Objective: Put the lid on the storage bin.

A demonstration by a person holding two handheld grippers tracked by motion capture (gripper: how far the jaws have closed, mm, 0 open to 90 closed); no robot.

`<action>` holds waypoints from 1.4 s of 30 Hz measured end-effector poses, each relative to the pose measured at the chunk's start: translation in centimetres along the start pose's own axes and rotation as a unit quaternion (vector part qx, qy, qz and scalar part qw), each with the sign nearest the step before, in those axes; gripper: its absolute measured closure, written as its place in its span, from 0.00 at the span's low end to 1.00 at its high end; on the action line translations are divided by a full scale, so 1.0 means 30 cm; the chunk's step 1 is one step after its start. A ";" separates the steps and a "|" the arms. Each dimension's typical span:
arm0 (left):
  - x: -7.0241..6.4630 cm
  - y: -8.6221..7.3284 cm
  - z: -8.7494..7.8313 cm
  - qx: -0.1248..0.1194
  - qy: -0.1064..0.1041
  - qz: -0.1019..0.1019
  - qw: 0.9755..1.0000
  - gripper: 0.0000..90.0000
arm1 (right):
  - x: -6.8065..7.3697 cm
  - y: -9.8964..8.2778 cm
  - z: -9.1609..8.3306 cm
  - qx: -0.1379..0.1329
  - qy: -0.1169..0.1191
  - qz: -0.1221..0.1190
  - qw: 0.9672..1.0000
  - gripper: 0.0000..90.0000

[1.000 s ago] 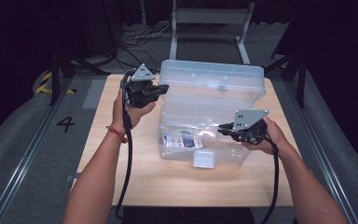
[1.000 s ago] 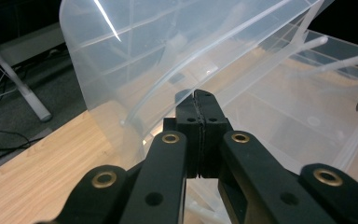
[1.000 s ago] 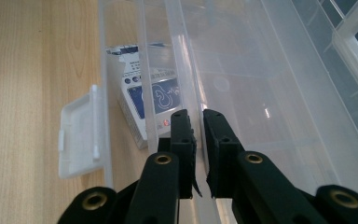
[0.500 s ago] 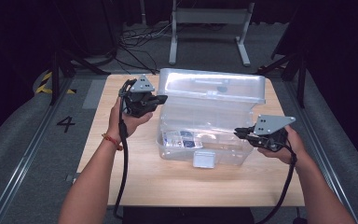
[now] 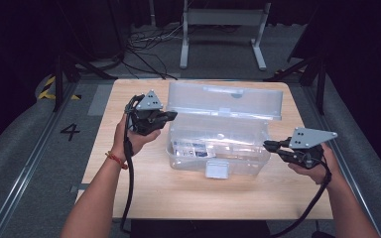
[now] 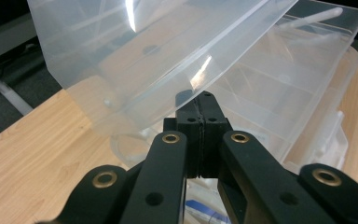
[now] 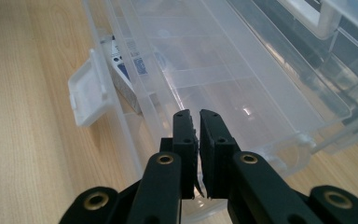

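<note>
the left hand-held gripper [image 5: 171, 116] is clenched, empty, at the left end of the clear plastic box [image 5: 218, 148], which sits mid-worktop [image 5: 139, 188] with its lid [image 5: 225, 99] raised. the right hand-held gripper [image 5: 268, 145], clenched and empty, is at the box's right end.

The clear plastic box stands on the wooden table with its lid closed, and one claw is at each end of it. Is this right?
Not quite: the lid of the clear plastic box is open, tilted up behind it, as the high view shows. The rest holds: it stands on the wooden table, with the left claw and the right claw at its ends.
</note>
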State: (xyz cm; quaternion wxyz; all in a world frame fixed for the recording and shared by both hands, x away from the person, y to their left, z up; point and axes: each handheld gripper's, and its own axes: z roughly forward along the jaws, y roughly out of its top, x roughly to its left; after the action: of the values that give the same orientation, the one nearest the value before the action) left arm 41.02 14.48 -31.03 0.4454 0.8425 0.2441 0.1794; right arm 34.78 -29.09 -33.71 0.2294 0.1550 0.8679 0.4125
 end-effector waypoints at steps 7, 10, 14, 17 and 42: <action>-0.023 -0.034 -0.001 0.011 -0.006 0.007 1.000 1.00 | 0.014 -0.045 -0.025 0.000 -0.009 0.016 1.000 0.94; -0.029 -0.049 -0.002 0.012 -0.009 0.004 1.000 1.00 | 0.017 -0.059 -0.029 -0.001 -0.007 0.020 1.000 0.94; -0.034 -0.061 -0.001 0.016 -0.009 0.009 1.000 1.00 | 0.024 -0.073 -0.029 0.003 -0.006 0.026 1.000 0.94; -0.046 -0.078 0.002 0.015 -0.009 0.004 1.000 1.00 | 0.029 -0.082 -0.027 0.006 -0.004 0.029 1.000 0.94; -0.063 -0.165 0.003 0.036 -0.019 -0.001 0.999 1.00 | 0.043 -0.138 -0.028 0.020 -0.007 0.050 0.999 0.93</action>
State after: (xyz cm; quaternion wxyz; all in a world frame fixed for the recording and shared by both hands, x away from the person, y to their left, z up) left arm 38.29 15.73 -35.38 0.4196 0.8610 0.2429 0.1535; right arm 32.91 -31.58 -36.86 0.2117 0.2060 0.8652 0.4052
